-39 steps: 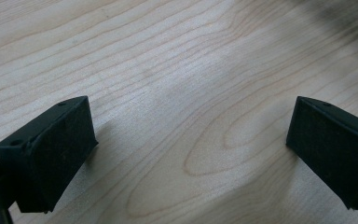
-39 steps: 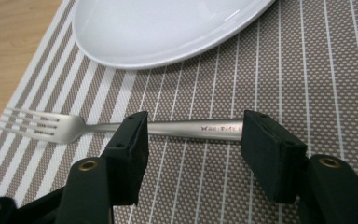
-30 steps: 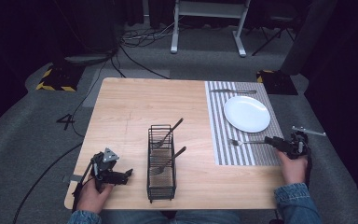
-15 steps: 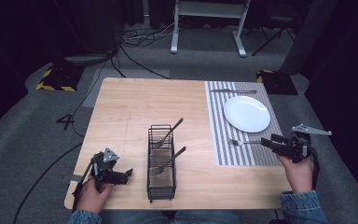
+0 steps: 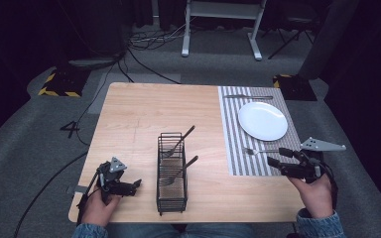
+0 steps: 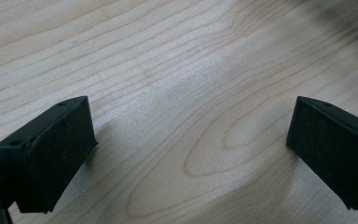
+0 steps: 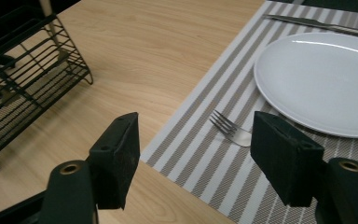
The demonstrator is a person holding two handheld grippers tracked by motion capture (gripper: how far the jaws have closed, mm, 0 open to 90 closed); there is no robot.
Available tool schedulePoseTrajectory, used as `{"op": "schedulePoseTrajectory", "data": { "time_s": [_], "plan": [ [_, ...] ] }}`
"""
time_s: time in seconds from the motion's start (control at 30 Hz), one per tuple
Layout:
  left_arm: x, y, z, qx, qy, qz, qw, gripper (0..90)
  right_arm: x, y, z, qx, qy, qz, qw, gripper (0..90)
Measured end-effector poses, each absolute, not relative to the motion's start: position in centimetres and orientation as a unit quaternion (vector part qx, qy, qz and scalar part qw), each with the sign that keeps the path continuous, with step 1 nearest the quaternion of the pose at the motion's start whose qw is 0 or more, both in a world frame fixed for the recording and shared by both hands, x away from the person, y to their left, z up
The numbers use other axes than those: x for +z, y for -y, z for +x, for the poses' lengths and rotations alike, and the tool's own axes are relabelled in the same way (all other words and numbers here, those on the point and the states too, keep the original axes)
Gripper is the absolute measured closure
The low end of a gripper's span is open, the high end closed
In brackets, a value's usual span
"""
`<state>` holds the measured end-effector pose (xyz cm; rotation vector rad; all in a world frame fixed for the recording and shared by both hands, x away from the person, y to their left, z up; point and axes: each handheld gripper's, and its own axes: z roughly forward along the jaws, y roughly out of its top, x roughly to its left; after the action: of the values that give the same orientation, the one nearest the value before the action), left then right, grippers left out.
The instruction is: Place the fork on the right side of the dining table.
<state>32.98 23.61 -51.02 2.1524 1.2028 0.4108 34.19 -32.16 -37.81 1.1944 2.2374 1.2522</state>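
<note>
The fork (image 5: 262,150) lies on the striped placemat (image 5: 238,148) near the counter's (image 5: 139,119) right edge, just beside the white plate (image 5: 262,120). The right tool (image 5: 274,156), jaws just opening and empty, hangs at the handle's end. The left tool (image 5: 137,184) rests released at the near left corner. The fork is likely light, stiff, slippery metal; pinch mid-handle.

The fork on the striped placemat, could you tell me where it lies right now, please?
In the high view the fork lies on the striped placemat, just below the white plate, beside the right claw.
</note>
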Motion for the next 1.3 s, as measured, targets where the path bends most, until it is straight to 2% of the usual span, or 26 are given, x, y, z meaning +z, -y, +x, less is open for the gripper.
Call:
{"op": "schedulePoseTrajectory", "data": {
  "time_s": [0.17, 0.37, 0.53, 0.6, 0.67, 1.0, 1.3],
  "plan": [
    [-51.0, -23.6, 33.0, 0.156, -0.456, 0.817, 0.316, 1.1, -37.4, 31.0, 33.4, 0.439, -0.791, 0.398, 0.151, 31.5],
    [-51.0, -23.6, 33.0, 0.156, -0.457, 0.817, 0.315, 1.1, -37.1, 28.6, 33.1, 0.425, -0.819, 0.362, 0.132, 19.1],
    [-51.0, -23.6, 33.0, 0.155, -0.456, 0.818, 0.314, 1.1, -37.1, 27.4, 32.8, 0.427, -0.827, 0.344, 0.128, 14.7],
    [-51.0, -23.6, 33.0, 0.157, -0.456, 0.817, 0.316, 1.1, -37.2, 26.7, 32.7, 0.427, -0.83, 0.341, 0.11, 12.0],
    [-51.0, -23.6, 33.0, 0.157, -0.456, 0.817, 0.316, 1.1, -37.4, 26.1, 32.6, 0.431, -0.831, 0.331, 0.121, 8.9],
    [-51.0, -23.6, 33.0, 0.157, -0.456, 0.817, 0.316, 1.1, -39.4, 23.3, 32.4, 0.443, -0.838, 0.303, 0.096, 7.4],
    [-51.0, -23.6, 33.0, 0.157, -0.456, 0.817, 0.316, 1.1, -42.5, 21.0, 32.4, 0.422, -0.85, 0.3, 0.099, 4.7]
  ]
}}
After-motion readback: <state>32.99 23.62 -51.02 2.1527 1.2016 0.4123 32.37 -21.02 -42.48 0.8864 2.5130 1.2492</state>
